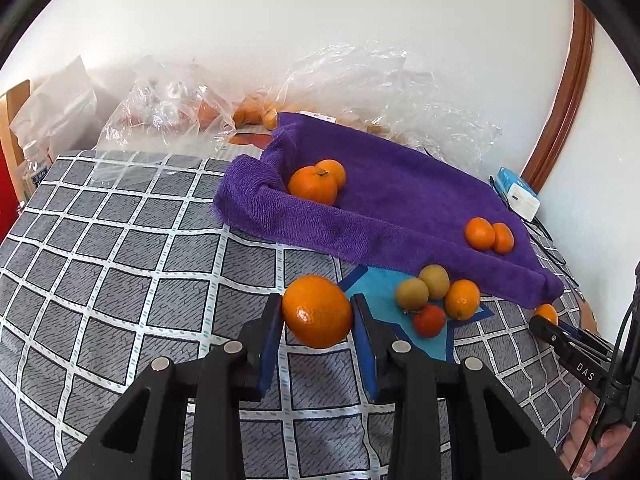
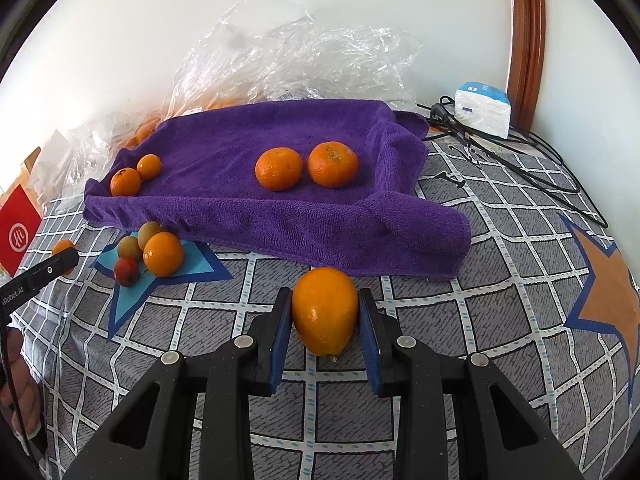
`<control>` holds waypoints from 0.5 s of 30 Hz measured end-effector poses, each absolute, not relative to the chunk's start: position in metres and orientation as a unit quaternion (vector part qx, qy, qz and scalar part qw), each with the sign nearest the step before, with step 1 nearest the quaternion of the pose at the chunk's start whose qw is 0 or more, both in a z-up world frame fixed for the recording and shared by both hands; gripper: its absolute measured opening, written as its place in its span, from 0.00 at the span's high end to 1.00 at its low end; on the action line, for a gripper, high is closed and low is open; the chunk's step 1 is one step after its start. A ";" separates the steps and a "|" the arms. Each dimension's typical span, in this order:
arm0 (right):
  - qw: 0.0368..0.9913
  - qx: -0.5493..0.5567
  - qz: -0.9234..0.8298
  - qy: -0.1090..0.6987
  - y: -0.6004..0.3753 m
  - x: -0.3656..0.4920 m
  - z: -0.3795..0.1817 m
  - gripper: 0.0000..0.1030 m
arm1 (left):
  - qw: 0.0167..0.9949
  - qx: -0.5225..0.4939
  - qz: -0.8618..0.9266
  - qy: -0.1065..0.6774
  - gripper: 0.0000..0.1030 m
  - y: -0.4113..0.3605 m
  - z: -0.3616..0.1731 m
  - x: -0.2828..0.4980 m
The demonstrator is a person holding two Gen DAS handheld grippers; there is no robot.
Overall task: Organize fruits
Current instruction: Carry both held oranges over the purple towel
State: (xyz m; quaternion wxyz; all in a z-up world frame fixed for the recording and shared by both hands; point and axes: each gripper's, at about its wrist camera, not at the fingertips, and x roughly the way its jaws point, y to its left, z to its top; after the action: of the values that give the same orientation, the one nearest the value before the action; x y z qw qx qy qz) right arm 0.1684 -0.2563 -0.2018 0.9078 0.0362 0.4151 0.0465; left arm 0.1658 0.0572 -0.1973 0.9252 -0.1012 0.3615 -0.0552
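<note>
**Both grippers holding oranges above the checked cloth**

The left gripper point(image 1: 317, 312) is clamping its jaws on a round glossy orange point(image 1: 318, 311). The right gripper point(image 2: 325, 312) is gripping an oval orange fruit point(image 2: 325, 314), jaws pressing its sides. Four oranges are lying in pairs on the purple terry towel point(image 2: 280, 216); mixed small fruits point(image 2: 150, 250) are sitting beside it on the grey checked desk cloth point(image 2: 460, 320).

Home room: grid-patterned tablecloth point(image 2: 460, 320), purple towel point(image 2: 280, 208), plastic bags point(image 2: 304, 52), wooden door frame point(image 2: 528, 40), white wall
</note>
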 end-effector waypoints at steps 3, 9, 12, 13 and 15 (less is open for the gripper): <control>0.909 0.040 0.049 0.412 -0.258 0.168 -0.201 0.69 | 0.925 -0.106 -0.056 0.360 0.69 0.059 -0.197 0.165; 0.911 0.044 0.052 0.408 -0.259 0.166 -0.199 0.69 | 0.926 -0.110 -0.057 0.357 0.69 0.060 -0.197 0.164; 0.909 0.046 0.052 0.412 -0.260 0.167 -0.199 0.69 | 0.927 -0.113 -0.058 0.353 0.69 0.061 -0.196 0.162; 0.907 0.053 0.052 0.415 -0.261 0.167 -0.198 0.69 | 0.927 -0.115 -0.059 0.352 0.69 0.062 -0.196 0.162; 0.903 0.081 0.062 0.417 -0.266 0.167 -0.195 0.69 | 0.927 -0.118 -0.058 0.350 0.69 0.063 -0.195 0.161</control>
State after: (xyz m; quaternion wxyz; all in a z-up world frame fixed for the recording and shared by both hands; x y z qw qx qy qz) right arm 0.1672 -0.2660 -0.1950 0.9031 0.0811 0.4171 0.0620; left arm 0.1613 0.0631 -0.1951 0.9274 -0.1182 0.3502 -0.0579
